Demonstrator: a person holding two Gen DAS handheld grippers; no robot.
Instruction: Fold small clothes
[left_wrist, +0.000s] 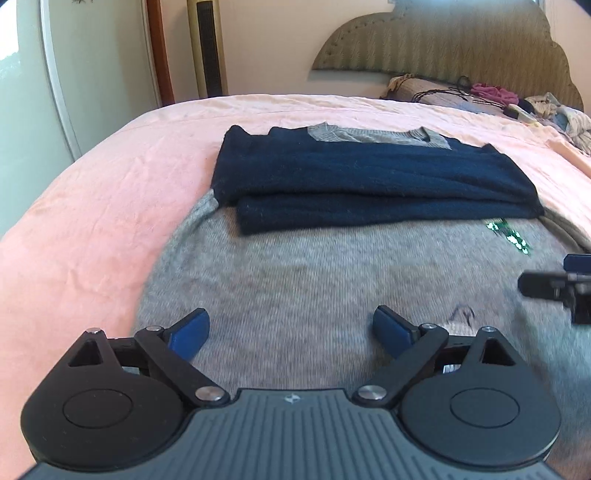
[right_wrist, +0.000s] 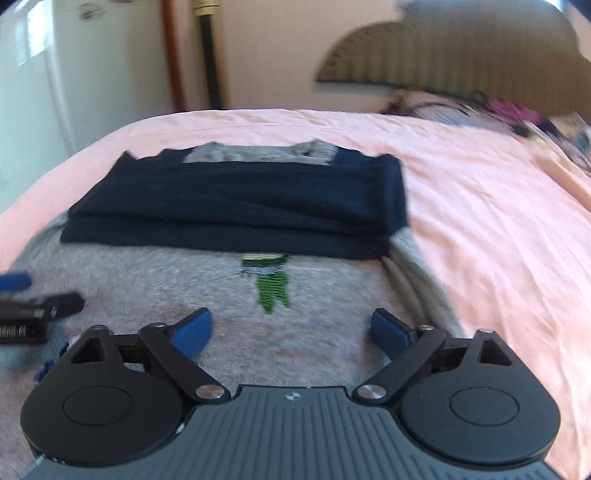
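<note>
A grey knit sweater (left_wrist: 325, 280) lies flat on the pink bed, with its navy sleeves (left_wrist: 369, 184) folded across the chest and a small green emblem (right_wrist: 271, 288) below them. My left gripper (left_wrist: 291, 332) hovers over the sweater's lower left part, jaws wide apart and empty. My right gripper (right_wrist: 291, 330) hovers over the lower right part, also wide apart with nothing between its blue pads. Each gripper shows at the edge of the other's view: the right gripper (left_wrist: 554, 286) at the left wrist view's right edge, the left gripper (right_wrist: 33, 302) at the right wrist view's left edge.
The pink bedsheet (left_wrist: 92, 184) spreads around the sweater. A pile of clothes and cords (left_wrist: 517, 99) lies by the padded headboard (left_wrist: 443, 40) at the far right. A white door (left_wrist: 33, 74) and a tall dark fan (left_wrist: 208, 48) stand beyond the bed.
</note>
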